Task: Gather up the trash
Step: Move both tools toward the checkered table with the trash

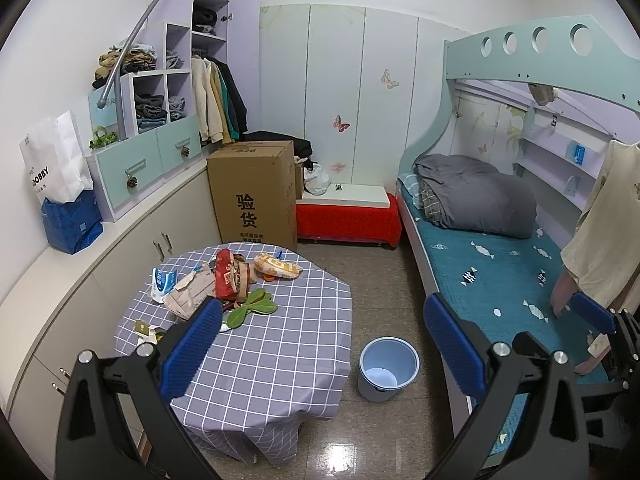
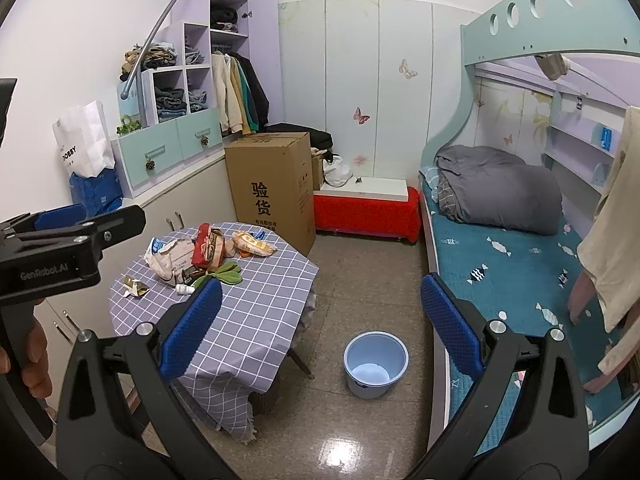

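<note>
- While both my grippers hang high, the left gripper (image 1: 324, 344) and right gripper (image 2: 322, 332) have jaws released, empty.
- Wrappers (image 1: 224, 276) litter the checked desk (image 1: 280, 344).
- Blue bin (image 2: 376, 364) stands on the floor beside it.

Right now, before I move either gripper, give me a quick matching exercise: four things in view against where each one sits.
Things:
1. round light-blue plastic bucket
2. red snack bag
3. tall brown cardboard box
4. grey folded quilt

Places:
A. on the bed
B. on the checked table
C. on the floor between table and bed
D. against the cabinets behind the table

Pairs: 1-C, 2-B, 3-D, 4-A
</note>
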{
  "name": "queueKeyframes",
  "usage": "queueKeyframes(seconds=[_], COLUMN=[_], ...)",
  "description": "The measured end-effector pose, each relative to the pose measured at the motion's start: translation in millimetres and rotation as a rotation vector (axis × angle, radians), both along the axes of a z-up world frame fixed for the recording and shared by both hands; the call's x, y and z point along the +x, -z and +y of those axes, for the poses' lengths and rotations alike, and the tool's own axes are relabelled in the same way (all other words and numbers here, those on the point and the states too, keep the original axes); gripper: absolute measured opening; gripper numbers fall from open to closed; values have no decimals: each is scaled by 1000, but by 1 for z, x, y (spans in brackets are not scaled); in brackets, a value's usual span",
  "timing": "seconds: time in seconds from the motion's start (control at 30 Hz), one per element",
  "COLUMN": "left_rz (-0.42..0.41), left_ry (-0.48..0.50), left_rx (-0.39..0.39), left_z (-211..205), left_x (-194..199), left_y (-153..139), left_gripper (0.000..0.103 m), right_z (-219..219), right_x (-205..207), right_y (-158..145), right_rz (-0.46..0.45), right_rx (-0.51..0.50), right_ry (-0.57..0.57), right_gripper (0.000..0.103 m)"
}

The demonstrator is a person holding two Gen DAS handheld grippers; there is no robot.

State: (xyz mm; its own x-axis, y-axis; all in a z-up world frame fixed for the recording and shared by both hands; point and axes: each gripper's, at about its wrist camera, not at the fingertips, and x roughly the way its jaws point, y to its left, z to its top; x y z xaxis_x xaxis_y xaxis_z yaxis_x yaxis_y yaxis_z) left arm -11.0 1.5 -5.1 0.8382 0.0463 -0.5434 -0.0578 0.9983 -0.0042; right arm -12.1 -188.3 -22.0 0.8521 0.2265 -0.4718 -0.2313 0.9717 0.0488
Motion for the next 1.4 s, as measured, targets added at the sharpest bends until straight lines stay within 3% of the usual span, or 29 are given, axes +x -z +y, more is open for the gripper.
queueKeyframes(seconds=[0.63, 0.87, 1.07, 1.23, 1.4], left_rz=[68, 46, 26, 31, 40], left_ry=[19, -8, -52, -99, -124], left_rx=[111, 50, -58, -149, -177], left_z=[-12, -17, -23, -28, -28], left_x=[14, 16, 15, 9, 1], left_y=[12, 10, 18, 39, 50], left_gripper=[99, 99, 99, 99, 99], right_z=[-15, -20, -24, -26, -24], right_x=[14, 14, 12, 8, 3], right_y=[22, 8, -2, 1, 9], right_rz=[25, 29, 29, 45, 72], right_rx=[130, 66, -50, -127, -164], right_ry=[45, 17, -49, -99, -133], right_gripper=[97, 97, 97, 97, 97])
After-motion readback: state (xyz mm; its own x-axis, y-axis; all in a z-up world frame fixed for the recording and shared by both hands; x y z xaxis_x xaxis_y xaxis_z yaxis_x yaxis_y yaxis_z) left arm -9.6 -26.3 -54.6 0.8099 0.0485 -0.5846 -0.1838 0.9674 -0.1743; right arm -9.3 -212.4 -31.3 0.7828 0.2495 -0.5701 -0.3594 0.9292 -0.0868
